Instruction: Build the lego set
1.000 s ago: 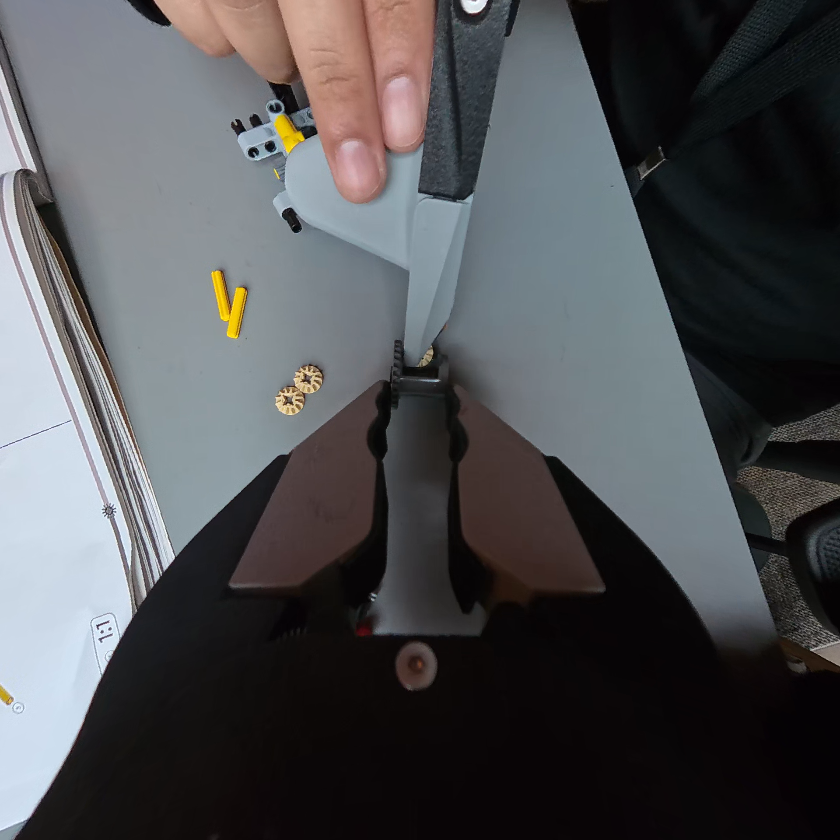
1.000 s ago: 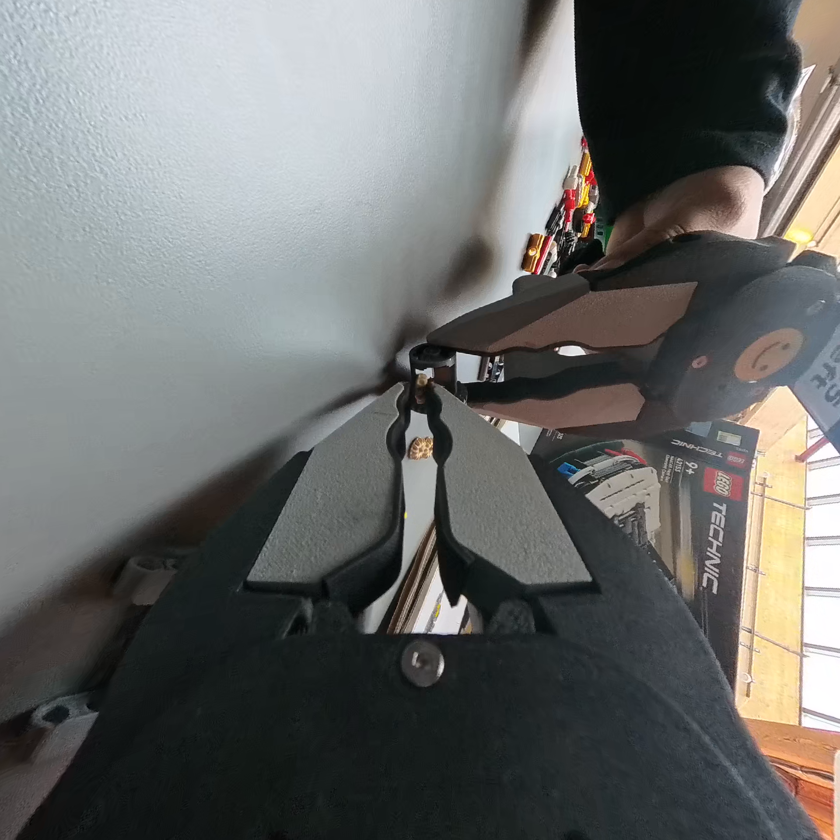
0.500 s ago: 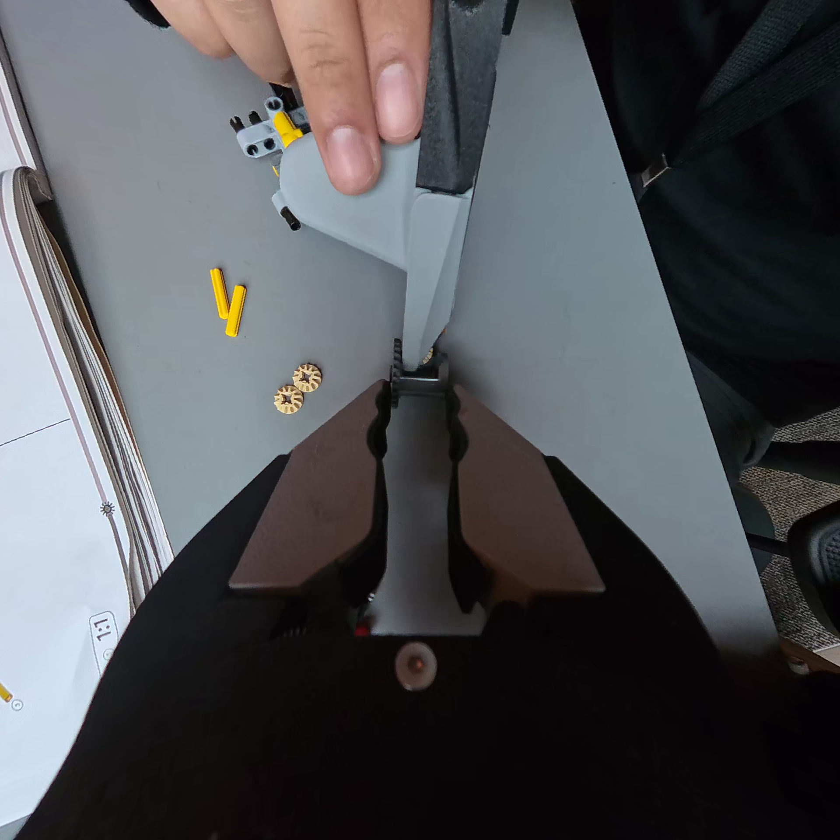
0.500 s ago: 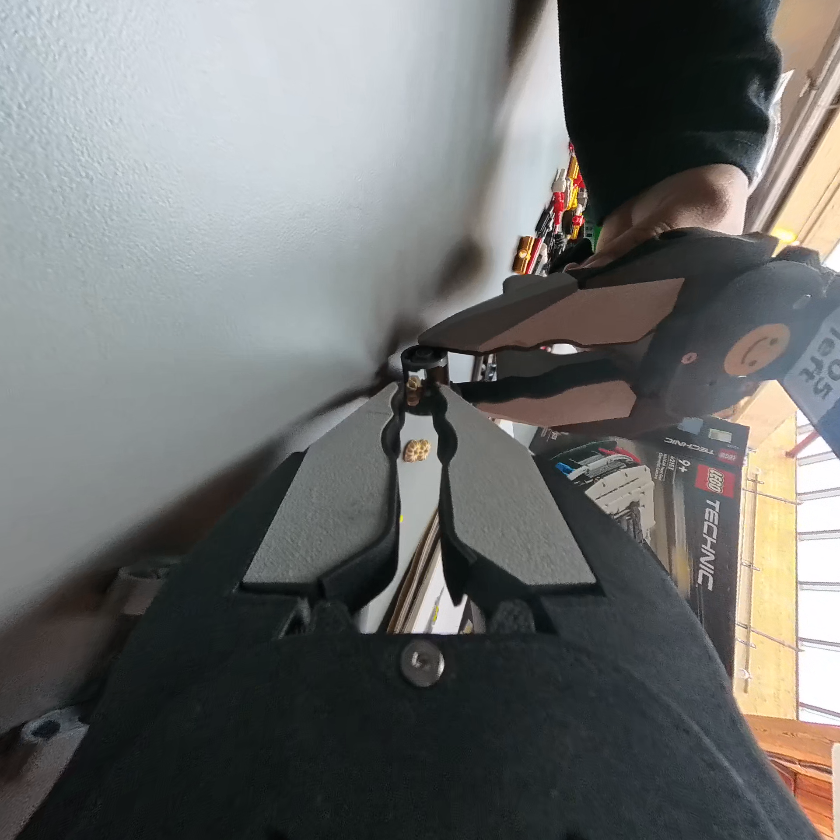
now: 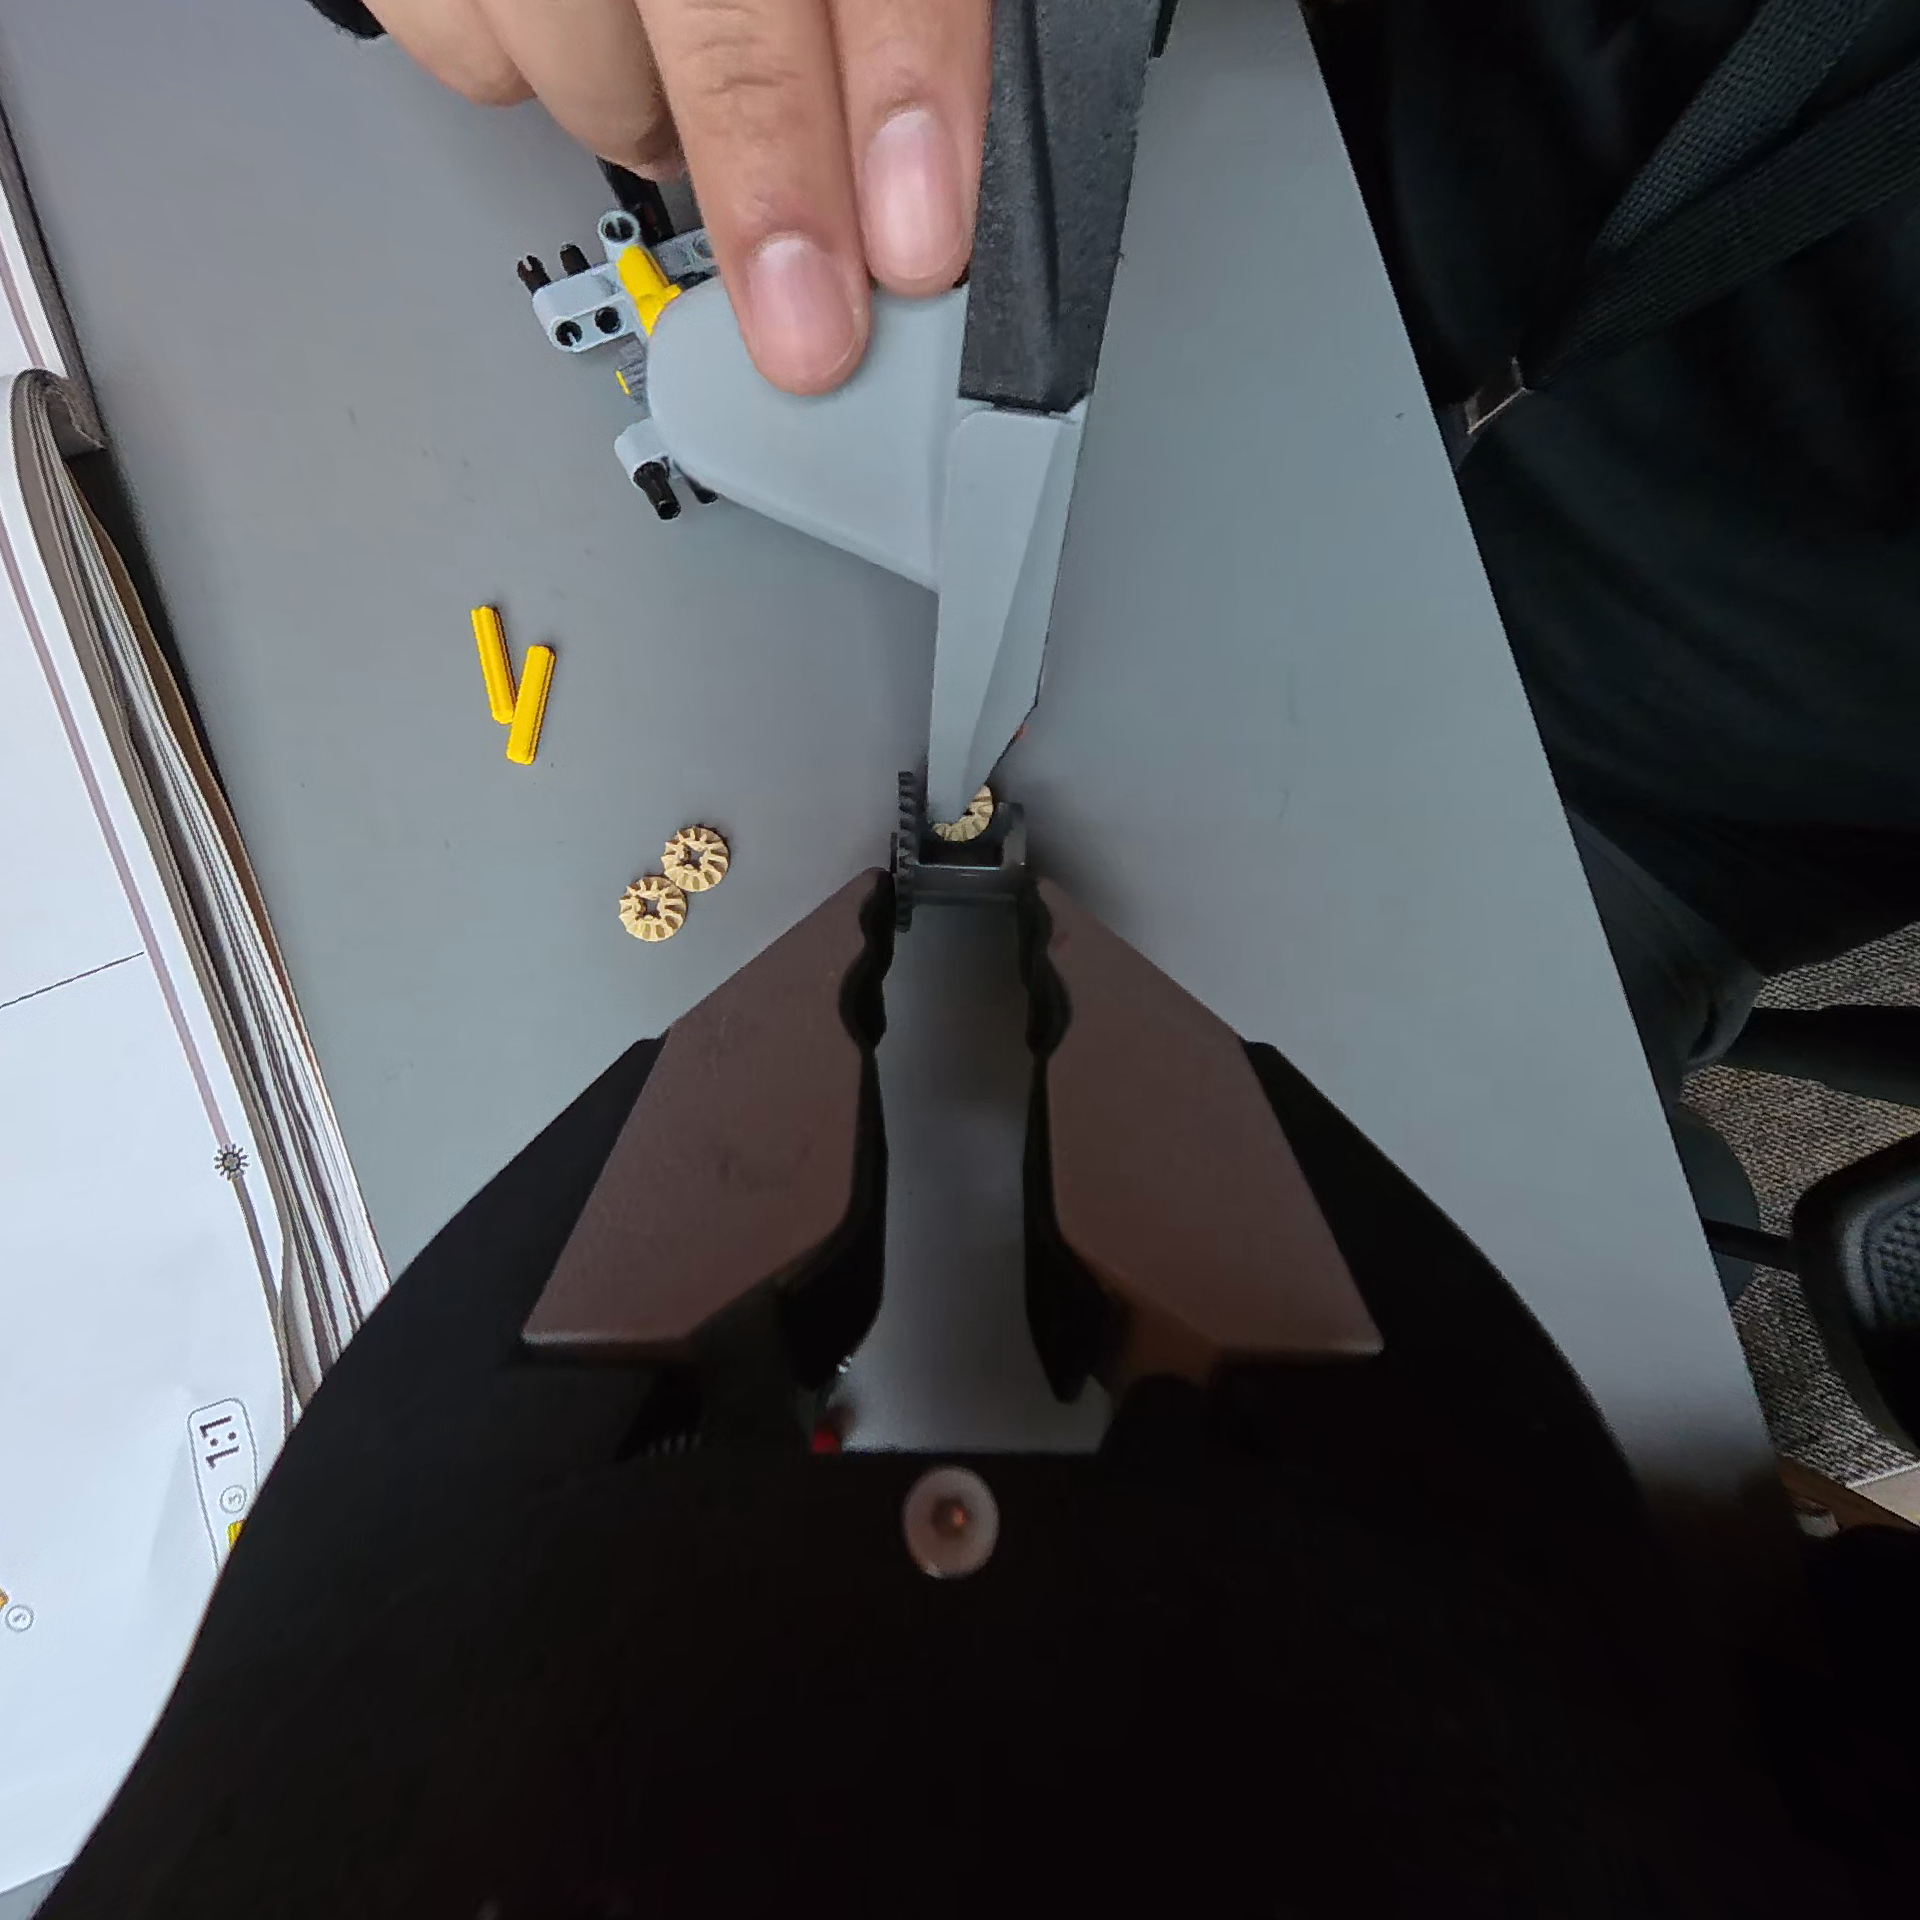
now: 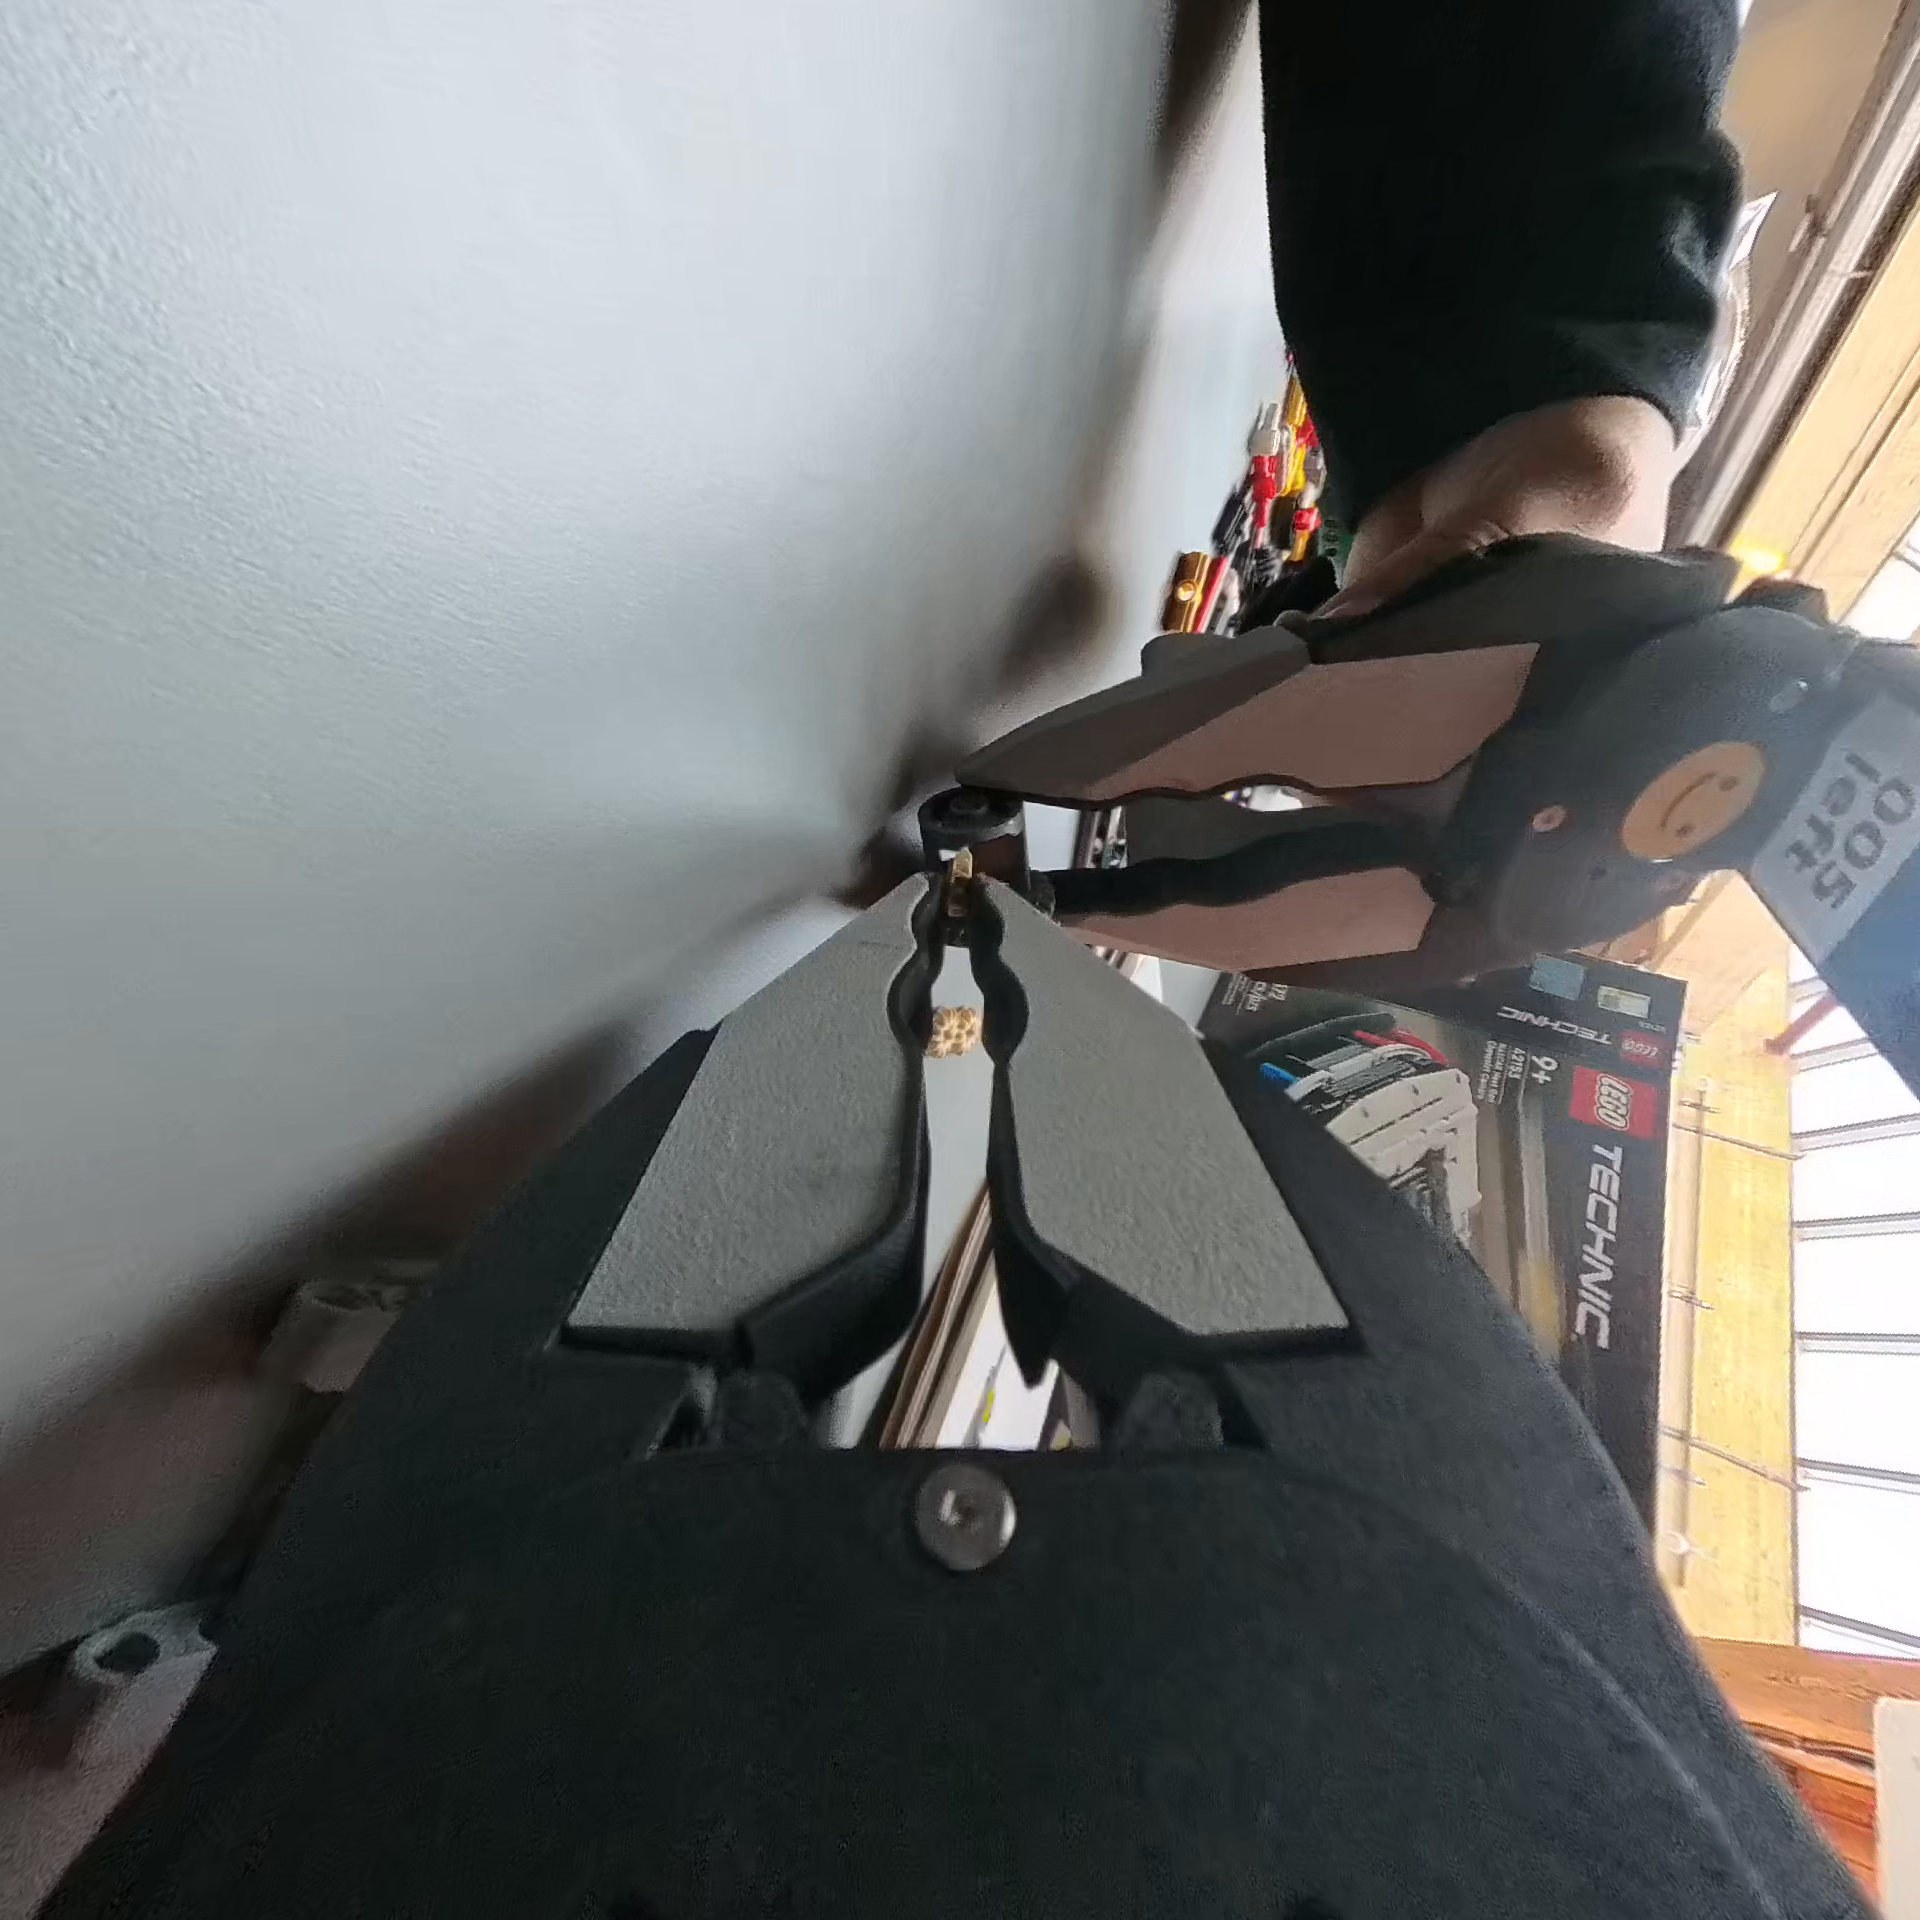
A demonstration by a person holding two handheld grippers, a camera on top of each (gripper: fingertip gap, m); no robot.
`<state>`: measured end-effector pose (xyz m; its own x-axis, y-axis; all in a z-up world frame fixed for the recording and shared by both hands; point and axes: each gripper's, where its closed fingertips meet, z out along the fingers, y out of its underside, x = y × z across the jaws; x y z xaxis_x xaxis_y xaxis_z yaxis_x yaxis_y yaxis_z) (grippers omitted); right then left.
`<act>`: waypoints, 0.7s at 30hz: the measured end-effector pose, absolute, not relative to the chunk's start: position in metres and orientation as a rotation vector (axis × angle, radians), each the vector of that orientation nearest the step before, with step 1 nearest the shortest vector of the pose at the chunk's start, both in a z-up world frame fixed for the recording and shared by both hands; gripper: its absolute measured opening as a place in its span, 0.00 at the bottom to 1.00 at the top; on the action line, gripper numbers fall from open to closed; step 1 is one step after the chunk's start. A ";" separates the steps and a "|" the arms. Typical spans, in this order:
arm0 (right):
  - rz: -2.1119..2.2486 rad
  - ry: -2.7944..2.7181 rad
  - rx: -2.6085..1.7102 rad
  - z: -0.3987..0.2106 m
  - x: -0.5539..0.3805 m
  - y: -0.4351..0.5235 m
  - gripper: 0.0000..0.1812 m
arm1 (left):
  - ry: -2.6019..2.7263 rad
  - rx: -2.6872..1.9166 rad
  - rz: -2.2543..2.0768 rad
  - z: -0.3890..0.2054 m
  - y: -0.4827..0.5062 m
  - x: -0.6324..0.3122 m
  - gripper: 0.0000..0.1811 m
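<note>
Fitting a small tan gear (image 5: 966,821) into the dark frame (image 5: 961,868) looks like the step going on here, at least that's my read. The left gripper (image 5: 961,904) has its jaws closed most of the way onto that frame, pinching it by the sides right at the tips, dead centre of the left wrist view. The right gripper (image 6: 961,904) has its jaws nearly together on the tan gear and is poking it into the frame's open middle from the upper part of that frame.

Next move, I'd guess, is nudging the gear until its hole lines up with the frame's holes so an axle can go through. That needs a steady hold from the left and tiny corrections from the right, since it's a tight spot and the gear could pop out or sit crooked.

Left wrist view gives you the table (image 5: 312,416) layout: two spare tan gears (image 5: 673,883) left of centre, two yellow axles (image 5: 514,681) above them, a grey sub-assembly (image 5: 613,301) in the upper middle behind a hand (image 5: 790,156), and a manual (image 5: 104,935) along the left edge. You can't really see how deep the gear sits, though.

Right wrist view shows that side-on: gear edge between the tips, frame's round end just above. It also shows a set box (image 6: 1507,1122) at the right and a pile of coloured parts (image 6: 1262,499) in the upper middle.
</note>
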<state>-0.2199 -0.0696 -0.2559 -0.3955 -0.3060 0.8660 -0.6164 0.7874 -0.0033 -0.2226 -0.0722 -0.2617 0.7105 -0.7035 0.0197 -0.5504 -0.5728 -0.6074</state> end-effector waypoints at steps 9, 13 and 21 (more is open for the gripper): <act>0.385 -1.984 0.698 -0.252 -0.221 -0.071 0.00 | 0.972 -2.344 -0.333 -0.263 -0.073 -0.221 0.12; 0.362 -1.967 0.713 -0.252 -0.221 -0.071 0.00 | 0.978 -2.346 -0.322 -0.263 -0.072 -0.221 0.11; 0.329 -1.947 0.726 -0.251 -0.223 -0.068 0.00 | 0.964 -2.333 -0.330 -0.261 -0.071 -0.222 0.11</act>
<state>-0.2228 -0.0683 -0.2508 -0.3283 -0.3468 0.8786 -0.6160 0.7838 0.0792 -0.2219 -0.0711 -0.2606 0.7073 -0.7069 0.0044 -0.5616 -0.5657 -0.6038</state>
